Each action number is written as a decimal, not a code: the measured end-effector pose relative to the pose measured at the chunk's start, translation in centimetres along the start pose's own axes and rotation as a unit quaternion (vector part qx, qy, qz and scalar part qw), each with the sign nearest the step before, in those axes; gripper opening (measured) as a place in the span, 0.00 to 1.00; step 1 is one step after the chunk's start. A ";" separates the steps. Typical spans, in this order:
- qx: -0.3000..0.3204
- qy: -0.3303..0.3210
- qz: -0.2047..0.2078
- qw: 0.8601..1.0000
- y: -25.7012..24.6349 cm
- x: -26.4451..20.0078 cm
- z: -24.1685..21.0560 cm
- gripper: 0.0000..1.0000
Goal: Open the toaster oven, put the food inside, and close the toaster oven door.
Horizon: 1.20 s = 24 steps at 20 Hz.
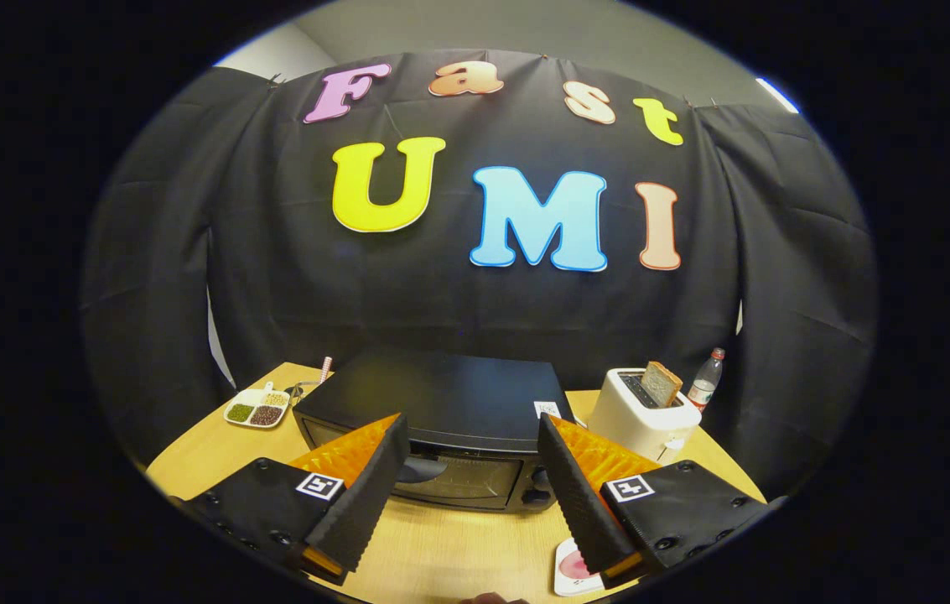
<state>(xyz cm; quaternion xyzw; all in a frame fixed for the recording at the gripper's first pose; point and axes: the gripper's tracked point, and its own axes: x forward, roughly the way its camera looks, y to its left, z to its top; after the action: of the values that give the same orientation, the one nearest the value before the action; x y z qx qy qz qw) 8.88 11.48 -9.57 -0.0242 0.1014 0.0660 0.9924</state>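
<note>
Wooden table, tongs spread apart, level, facing closed toaster oven

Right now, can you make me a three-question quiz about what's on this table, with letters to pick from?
1. Where is the toaster oven?
A. just ahead of the fingers
B. behind the bottle
C. on the toaster

2. How many slices stick out of the white toaster?
A. none
B. one
C. three

3. The oven door is:
A. shut
B. wide open
C. missing

Answers: 1 A, the oven sits just beyond the open gripper. 2 B, one bread slice stands in a slot. 3 A, the door with its handle stands upright, closed.
</note>
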 end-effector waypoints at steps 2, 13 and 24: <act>0.012 0.010 -0.009 1.000 0.5 0.5 -0.5 0.98; 0.052 0.064 -0.002 0.997 4.0 6.6 -3.7 0.98; 0.024 0.104 -0.008 0.994 5.7 9.5 -6.3 0.98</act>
<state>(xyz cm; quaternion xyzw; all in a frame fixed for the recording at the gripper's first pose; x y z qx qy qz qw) 16.12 17.93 -17.88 -0.0077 0.2051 0.0529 0.9773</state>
